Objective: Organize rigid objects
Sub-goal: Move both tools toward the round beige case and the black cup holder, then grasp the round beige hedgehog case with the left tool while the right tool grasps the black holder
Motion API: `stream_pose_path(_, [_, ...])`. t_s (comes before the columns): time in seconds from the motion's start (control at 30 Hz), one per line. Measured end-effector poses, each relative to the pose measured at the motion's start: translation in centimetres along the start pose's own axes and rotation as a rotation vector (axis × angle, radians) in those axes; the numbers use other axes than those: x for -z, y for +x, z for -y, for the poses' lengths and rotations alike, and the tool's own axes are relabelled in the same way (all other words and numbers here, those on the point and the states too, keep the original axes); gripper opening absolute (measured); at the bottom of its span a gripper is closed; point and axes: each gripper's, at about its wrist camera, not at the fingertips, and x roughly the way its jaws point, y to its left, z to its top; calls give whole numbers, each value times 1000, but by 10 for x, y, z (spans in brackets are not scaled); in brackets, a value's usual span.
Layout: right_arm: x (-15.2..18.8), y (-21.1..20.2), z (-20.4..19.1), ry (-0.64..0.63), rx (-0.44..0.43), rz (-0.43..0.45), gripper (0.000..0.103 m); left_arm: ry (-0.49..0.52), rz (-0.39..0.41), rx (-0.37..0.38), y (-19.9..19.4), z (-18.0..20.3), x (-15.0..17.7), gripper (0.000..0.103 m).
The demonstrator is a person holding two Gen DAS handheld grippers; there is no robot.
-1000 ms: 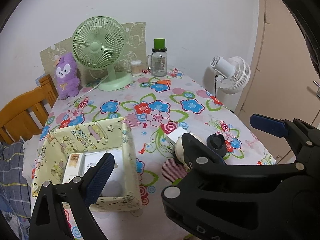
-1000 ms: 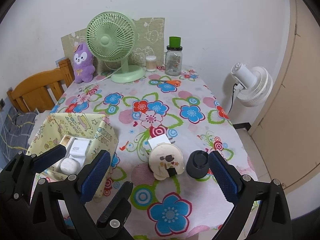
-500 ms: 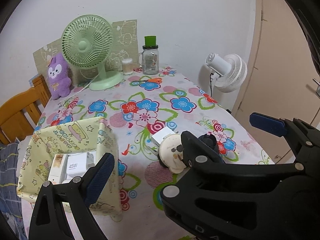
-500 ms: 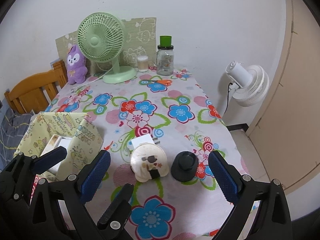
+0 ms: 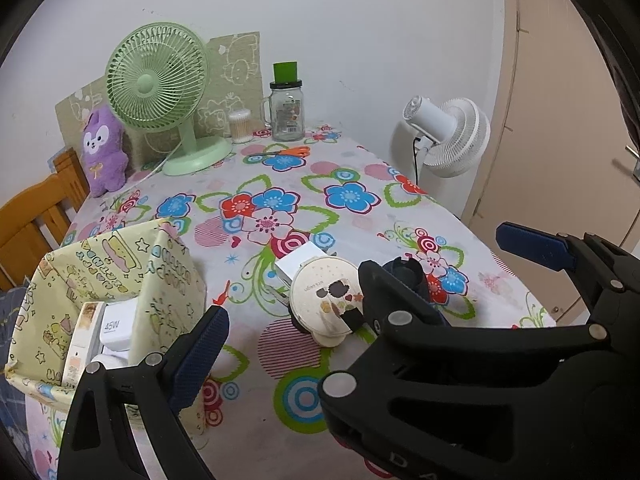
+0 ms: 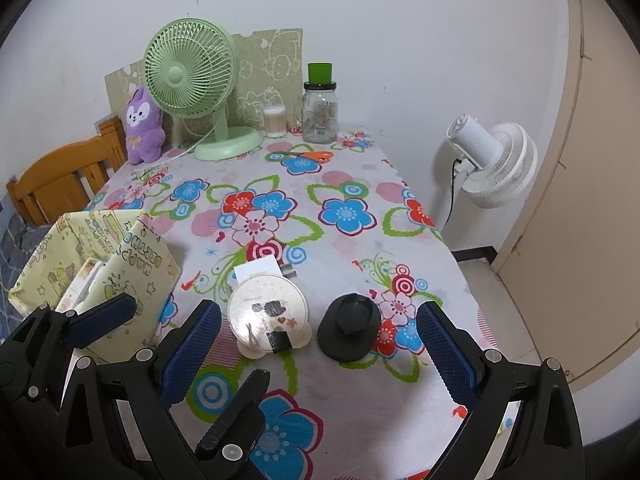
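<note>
A round cream compact with a cartoon print (image 6: 269, 312) lies near the tabletop's (image 6: 344, 184) front edge, touching a white rectangular charger block (image 6: 258, 269), just beside a black round plastic stand (image 6: 349, 333). The yellow patterned paper box (image 5: 100, 280) sits at the front left corner. Both the right gripper (image 6: 318, 354) and left gripper (image 5: 362, 286) hover with jaws wide apart, empty.

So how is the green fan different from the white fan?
The green fan stands on the table, while the white fan stands off the table's right edge, beside it. The green fan's grille faces the camera; the white fan shows its back, with the grille turned away. The green fan's cord is white, the white fan's black. Both have round grilles, and both look switched off, though that is hard to tell.
</note>
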Motion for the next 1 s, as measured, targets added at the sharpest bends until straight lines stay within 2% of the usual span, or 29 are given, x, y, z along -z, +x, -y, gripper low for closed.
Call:
stream_pose_path(0.47, [17, 28, 19, -1, -5, 12, 99, 2, -9, -1, 32, 14, 13, 98])
stream_pose_path(0.63, [21, 42, 24, 12, -4, -21, 99, 5, -42, 1, 47, 16, 15, 98])
stream_pose_path(0.77, [22, 53, 28, 17, 5, -35, 99, 14, -49, -27, 58, 18, 14, 98])
stream_pose_path(1.0, [24, 72, 34, 26, 15, -74, 94, 22, -84, -22, 76, 18, 15, 97])
